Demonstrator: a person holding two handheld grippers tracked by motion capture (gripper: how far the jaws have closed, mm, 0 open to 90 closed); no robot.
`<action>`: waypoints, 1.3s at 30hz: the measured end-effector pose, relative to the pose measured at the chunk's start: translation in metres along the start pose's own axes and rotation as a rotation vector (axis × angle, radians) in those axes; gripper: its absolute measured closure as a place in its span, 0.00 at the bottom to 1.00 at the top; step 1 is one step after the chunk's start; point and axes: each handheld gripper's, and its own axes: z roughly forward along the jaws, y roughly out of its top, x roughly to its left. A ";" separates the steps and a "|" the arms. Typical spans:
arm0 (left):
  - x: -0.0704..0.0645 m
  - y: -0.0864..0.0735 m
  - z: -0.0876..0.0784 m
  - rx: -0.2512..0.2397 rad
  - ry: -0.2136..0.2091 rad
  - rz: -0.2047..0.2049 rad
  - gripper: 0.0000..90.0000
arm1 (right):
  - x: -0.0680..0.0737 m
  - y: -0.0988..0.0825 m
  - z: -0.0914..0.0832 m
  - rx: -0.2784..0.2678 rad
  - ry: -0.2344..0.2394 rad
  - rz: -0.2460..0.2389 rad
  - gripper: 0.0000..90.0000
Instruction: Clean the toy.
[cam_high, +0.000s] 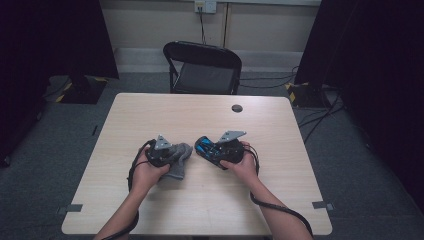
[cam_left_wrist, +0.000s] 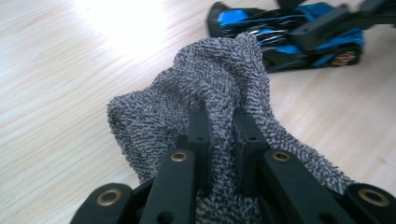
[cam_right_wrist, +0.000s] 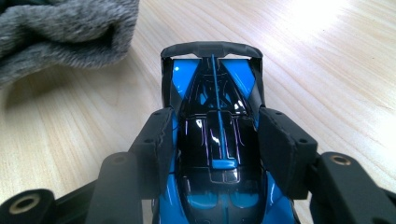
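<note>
Fingers (cam_left_wrist: 198, 135) pinching grey cloth (cam_left_wrist: 219, 88), toy car (cam_right_wrist: 217, 140) gripped, wooden table (cam_high: 165, 107), possibly carpeted floor (cam_high: 45, 165).

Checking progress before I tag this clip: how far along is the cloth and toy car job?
Done: both pickups. The left claw is shut on a fold of the grey cloth, and the right claw is clamped across the body of the blue and black toy car. In hand: cloth and car sit close together over the table, apart. Left: probably bringing the cloth onto the car; it does not touch it yet.

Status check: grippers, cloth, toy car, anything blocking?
Left gripper shut on grey cloth. Right gripper clamps blue toy car. Nothing between them.
</note>
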 end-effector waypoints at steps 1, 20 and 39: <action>0.000 0.000 0.000 0.000 0.000 0.000 0.89 | 0.000 0.000 0.000 0.000 0.000 0.000 0.52; -0.013 0.008 0.036 0.078 -0.003 -0.007 0.89 | 0.000 0.000 0.000 0.000 0.001 0.000 0.52; -0.027 0.008 0.036 0.086 -0.035 0.024 0.89 | 0.000 0.000 0.000 -0.002 0.001 0.001 0.52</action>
